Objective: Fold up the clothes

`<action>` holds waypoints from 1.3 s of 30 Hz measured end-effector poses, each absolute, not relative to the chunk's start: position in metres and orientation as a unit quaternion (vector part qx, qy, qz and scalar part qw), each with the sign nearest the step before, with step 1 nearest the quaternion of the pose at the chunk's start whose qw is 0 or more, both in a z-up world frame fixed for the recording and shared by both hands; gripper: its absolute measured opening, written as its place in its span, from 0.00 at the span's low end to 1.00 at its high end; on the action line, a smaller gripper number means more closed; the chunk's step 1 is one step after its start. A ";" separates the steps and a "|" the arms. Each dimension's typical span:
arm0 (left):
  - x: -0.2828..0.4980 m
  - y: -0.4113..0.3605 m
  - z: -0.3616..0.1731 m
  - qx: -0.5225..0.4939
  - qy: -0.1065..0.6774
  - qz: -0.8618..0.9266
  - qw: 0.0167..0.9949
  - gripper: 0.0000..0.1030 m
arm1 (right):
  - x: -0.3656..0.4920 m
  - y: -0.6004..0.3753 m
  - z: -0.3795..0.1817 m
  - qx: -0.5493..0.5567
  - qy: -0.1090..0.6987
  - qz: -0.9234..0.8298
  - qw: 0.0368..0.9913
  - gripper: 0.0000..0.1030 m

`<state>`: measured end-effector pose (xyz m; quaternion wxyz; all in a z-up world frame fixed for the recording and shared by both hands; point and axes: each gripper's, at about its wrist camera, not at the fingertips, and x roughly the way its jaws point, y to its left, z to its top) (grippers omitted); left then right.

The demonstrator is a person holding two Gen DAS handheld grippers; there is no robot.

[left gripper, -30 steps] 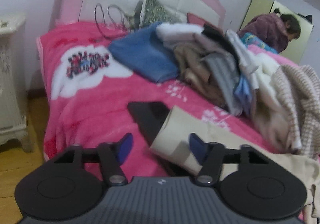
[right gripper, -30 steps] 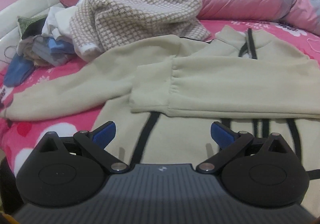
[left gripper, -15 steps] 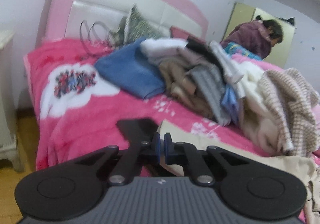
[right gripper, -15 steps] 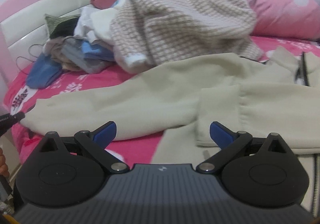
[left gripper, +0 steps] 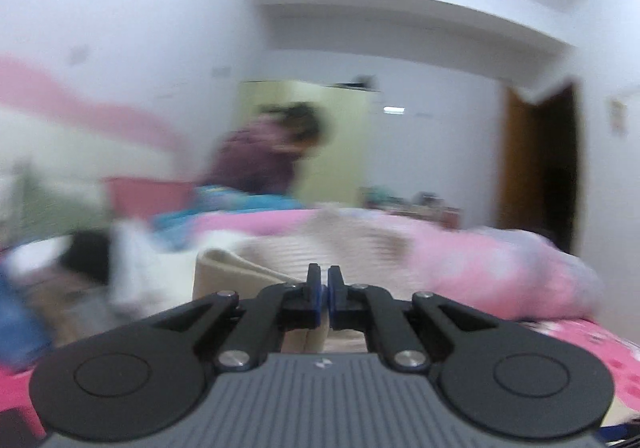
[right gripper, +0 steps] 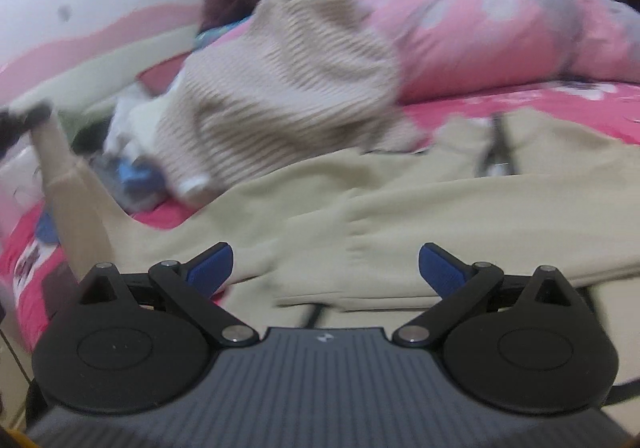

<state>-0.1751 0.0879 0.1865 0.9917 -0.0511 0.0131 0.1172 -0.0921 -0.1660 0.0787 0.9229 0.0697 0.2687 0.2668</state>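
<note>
The left gripper has its jaws pressed together on the cuff of a cream sleeve, which bunches at its ten o'clock and hangs below the blue pads. In the right wrist view that same sleeve rises as a taut strip at nine o'clock, lifted clear of the pink bed cover. The rest of the cream jacket lies flat on the bed, filling the middle of that view, its other sleeve folded across the body and a dark zip showing at one o'clock.

The right gripper hovers over the jacket with its jaws spread wide and nothing between them.

A checked beige sweater is heaped just beyond the jacket at eleven o'clock, spilling onto it. A pink quilt lies rolled at one o'clock. A jumble of clothes sits at ten o'clock, partly hidden behind the raised sleeve and the sweater.

Both views are smeared by motion. A person in a dark red top shows at eleven o'clock in the left view, too blurred for detail. A brown door stands at two o'clock.
</note>
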 end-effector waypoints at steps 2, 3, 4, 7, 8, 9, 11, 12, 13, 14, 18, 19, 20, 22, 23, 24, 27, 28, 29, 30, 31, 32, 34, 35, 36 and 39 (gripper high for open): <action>-0.149 0.042 0.191 -0.030 0.015 0.067 0.997 0.04 | -0.093 -0.201 0.077 0.096 0.260 0.245 0.929 0.97; -0.137 0.019 0.191 -0.023 0.016 0.042 0.999 0.04 | -0.093 -0.218 0.075 0.110 0.257 0.234 0.931 0.97; -0.124 -0.004 0.185 -0.015 0.030 0.015 0.999 0.04 | -0.094 -0.235 0.073 0.124 0.254 0.222 0.933 0.97; -0.087 -0.069 0.163 0.013 0.094 -0.073 0.993 0.13 | -0.096 -0.281 0.062 0.155 0.266 0.185 0.933 0.97; -0.075 -0.088 0.151 0.026 0.129 -0.106 0.986 0.18 | -0.096 -0.294 0.057 0.164 0.275 0.175 0.931 0.97; -0.070 -0.100 0.138 0.033 0.150 -0.120 0.981 0.29 | -0.096 -0.306 0.052 0.173 0.284 0.165 0.929 0.97; -0.067 -0.113 0.118 0.046 0.182 -0.136 0.973 0.46 | -0.095 -0.327 0.043 0.189 0.301 0.147 0.923 0.97; -0.068 -0.115 0.110 0.052 0.194 -0.138 0.970 0.50 | -0.094 -0.333 0.040 0.193 0.308 0.143 0.920 0.97; -0.070 -0.117 0.103 0.058 0.205 -0.140 0.967 0.53 | -0.094 -0.336 0.038 0.192 0.314 0.139 0.919 0.97; -0.074 -0.112 0.101 0.058 0.208 -0.140 0.966 0.55 | -0.094 -0.334 0.039 0.180 0.313 0.136 0.922 0.98; -0.097 -0.067 0.105 0.056 0.188 -0.109 0.975 0.70 | -0.095 -0.321 0.046 0.133 0.308 0.127 0.933 0.99; -0.101 -0.051 0.108 0.053 0.186 -0.089 0.977 0.70 | -0.095 -0.312 0.051 0.118 0.299 0.127 0.938 0.99; -0.104 -0.036 0.111 0.050 0.185 -0.069 0.979 0.70 | -0.094 -0.304 0.056 0.104 0.290 0.126 0.943 0.99; -0.113 -0.005 0.115 0.039 0.185 -0.031 0.981 0.71 | -0.091 -0.284 0.064 0.078 0.279 0.128 0.949 0.99; -0.119 0.010 0.116 0.032 0.188 -0.013 0.982 0.71 | -0.089 -0.275 0.066 0.068 0.278 0.132 0.949 0.99; -0.123 0.024 0.117 0.023 0.191 0.004 0.981 0.72 | -0.085 -0.266 0.067 0.059 0.280 0.142 0.948 0.99; -0.138 0.067 0.115 -0.003 0.202 0.056 0.978 0.72 | -0.067 -0.246 0.071 0.064 0.298 0.212 0.929 0.99; -0.143 0.079 0.114 -0.014 0.203 0.066 0.977 0.72 | -0.058 -0.240 0.073 0.079 0.312 0.233 0.918 0.99; -0.148 0.091 0.113 -0.024 0.205 0.075 0.976 0.72 | -0.045 -0.234 0.074 0.098 0.329 0.248 0.906 0.99; -0.152 0.100 0.111 -0.035 0.206 0.080 0.975 0.72 | -0.033 -0.229 0.075 0.113 0.344 0.259 0.895 0.99; -0.156 0.110 0.108 -0.046 0.207 0.084 0.974 0.72 | -0.021 -0.225 0.075 0.128 0.360 0.269 0.884 0.99; -0.158 0.118 0.105 -0.056 0.210 0.087 0.972 0.72 | -0.007 -0.220 0.074 0.143 0.375 0.274 0.874 0.99; -0.160 0.132 0.098 -0.072 0.217 0.090 0.969 0.72 | 0.014 -0.212 0.070 0.158 0.401 0.275 0.859 0.99; -0.158 0.137 0.093 -0.078 0.222 0.088 0.968 0.72 | 0.023 -0.208 0.066 0.155 0.414 0.267 0.856 0.98; -0.158 0.141 0.089 -0.085 0.226 0.086 0.967 0.72 | 0.031 -0.205 0.062 0.152 0.428 0.259 0.852 0.97; -0.159 0.149 0.080 -0.102 0.236 0.081 0.963 0.72 | 0.042 -0.195 0.046 0.141 0.465 0.246 0.839 0.83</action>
